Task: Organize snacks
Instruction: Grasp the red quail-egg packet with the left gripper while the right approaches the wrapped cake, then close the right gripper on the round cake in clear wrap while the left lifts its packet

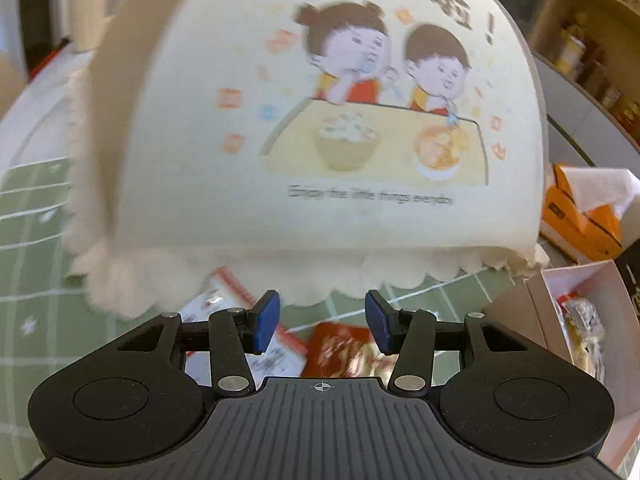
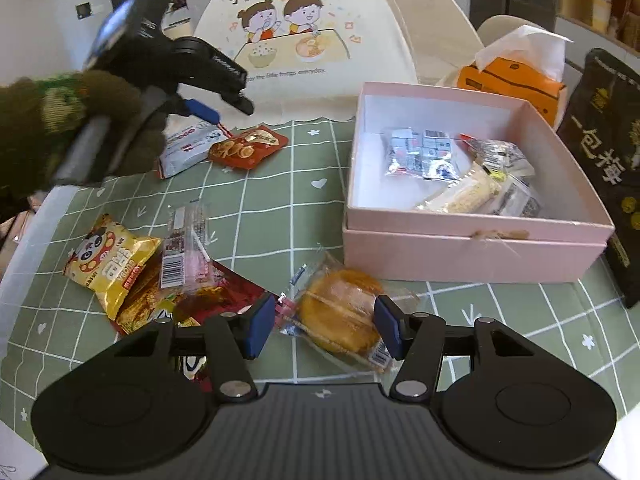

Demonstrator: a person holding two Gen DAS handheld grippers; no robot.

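A pink box [image 2: 472, 242] at the right holds several wrapped snacks [image 2: 424, 154]. My right gripper [image 2: 325, 326] is open, its pads on either side of a wrapped round pastry [image 2: 340, 314] on the green checked cloth. My left gripper [image 1: 322, 322] is open and empty, hovering above a red snack packet [image 1: 344, 350] and a white packet [image 1: 224, 300]; it shows in the right wrist view [image 2: 218, 116] over the same red packet [image 2: 248, 148] and white packet [image 2: 188, 150]. A yellow panda packet [image 2: 108, 260], a clear barcoded packet [image 2: 186, 250] and a red bag [image 2: 216, 296] lie at the left.
A cream food cover with a cartoon print [image 2: 296, 36] stands at the back and fills the left wrist view [image 1: 320, 120]. An orange tissue box [image 2: 516, 80] and a tall black bag [image 2: 604, 168] stand at the right. The pink box edge [image 1: 516, 304] shows at right.
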